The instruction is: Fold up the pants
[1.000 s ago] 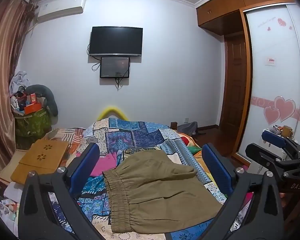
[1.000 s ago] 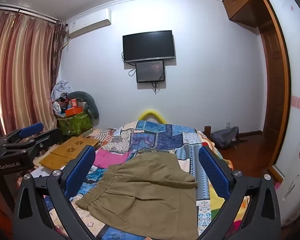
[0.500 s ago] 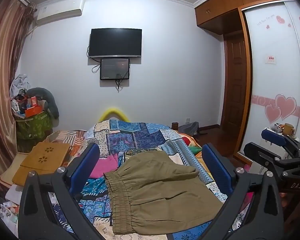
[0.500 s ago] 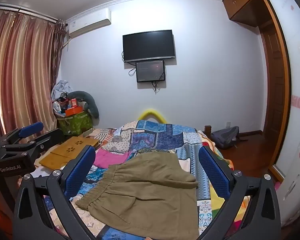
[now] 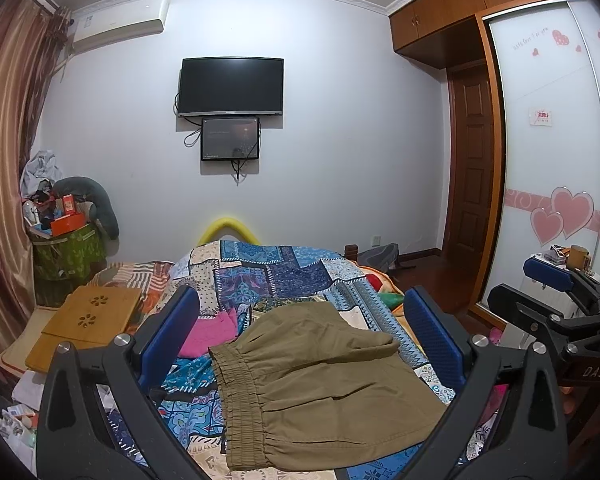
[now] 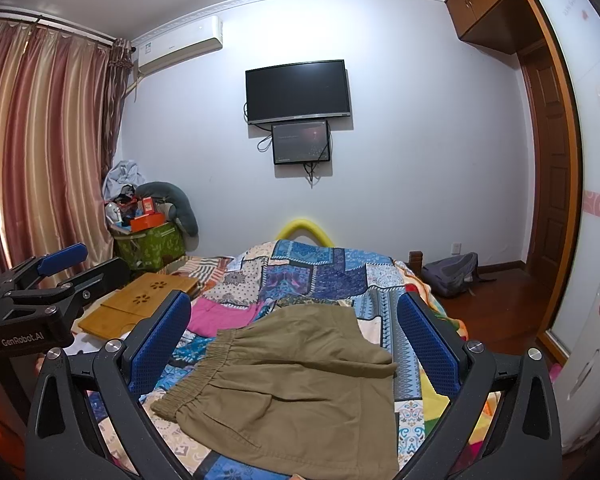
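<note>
A: What did the left wrist view show?
B: The left gripper (image 5: 300,332) hung with jaws spread wide, empty, above the olive pants (image 5: 324,380), which lay folded on the patchwork quilt (image 5: 268,276). The right gripper (image 5: 560,300) at the frame's edge read "DAS".

A: And the right wrist view?
B: The right gripper (image 6: 296,332) was likewise spread and empty over the pants (image 6: 292,392). The left gripper (image 6: 56,276) bore "GenRobot.AI".

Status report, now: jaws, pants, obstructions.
Left gripper open, empty. Right gripper open, empty. Olive pants folded on patchwork quilt, untouched. Pink cloth beside waistband; nothing on the pants.
</note>
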`<state>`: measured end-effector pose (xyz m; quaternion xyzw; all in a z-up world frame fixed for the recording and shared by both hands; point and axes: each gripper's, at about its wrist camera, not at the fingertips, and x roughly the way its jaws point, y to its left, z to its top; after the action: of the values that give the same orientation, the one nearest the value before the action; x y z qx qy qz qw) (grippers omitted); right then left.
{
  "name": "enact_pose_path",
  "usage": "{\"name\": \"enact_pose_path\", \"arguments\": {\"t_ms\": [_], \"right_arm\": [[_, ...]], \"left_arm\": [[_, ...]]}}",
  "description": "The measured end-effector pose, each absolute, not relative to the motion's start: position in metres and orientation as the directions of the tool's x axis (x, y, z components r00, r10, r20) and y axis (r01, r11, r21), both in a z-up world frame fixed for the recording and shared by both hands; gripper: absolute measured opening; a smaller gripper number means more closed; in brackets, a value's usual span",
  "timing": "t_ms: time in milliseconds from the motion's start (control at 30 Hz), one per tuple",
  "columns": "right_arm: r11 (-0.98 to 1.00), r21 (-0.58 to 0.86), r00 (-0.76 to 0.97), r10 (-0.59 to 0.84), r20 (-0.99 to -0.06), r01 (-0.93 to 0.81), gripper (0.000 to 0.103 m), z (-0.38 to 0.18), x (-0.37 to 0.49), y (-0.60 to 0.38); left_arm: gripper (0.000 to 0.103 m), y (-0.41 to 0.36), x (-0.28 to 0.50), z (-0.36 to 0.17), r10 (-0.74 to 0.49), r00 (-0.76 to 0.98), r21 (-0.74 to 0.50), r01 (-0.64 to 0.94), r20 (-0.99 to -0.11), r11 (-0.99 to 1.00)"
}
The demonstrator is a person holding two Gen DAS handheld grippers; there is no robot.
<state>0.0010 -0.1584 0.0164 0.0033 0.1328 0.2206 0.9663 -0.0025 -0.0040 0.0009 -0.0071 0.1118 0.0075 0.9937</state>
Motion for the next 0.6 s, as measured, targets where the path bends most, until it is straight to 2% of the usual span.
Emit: {"name": "enact_pose_path", "arguments": {"t_ms": [600], "right_arm": [[0.904,0.065,0.869,0.425,-0.253,-0.423,0.103,0.0173,0.0006,-0.1590]], "left_arm": [[0.103,-0.0051,0.0005,0.0010,0.014,0.975,-0.011,-0.017,-0.223,1.000]]}}
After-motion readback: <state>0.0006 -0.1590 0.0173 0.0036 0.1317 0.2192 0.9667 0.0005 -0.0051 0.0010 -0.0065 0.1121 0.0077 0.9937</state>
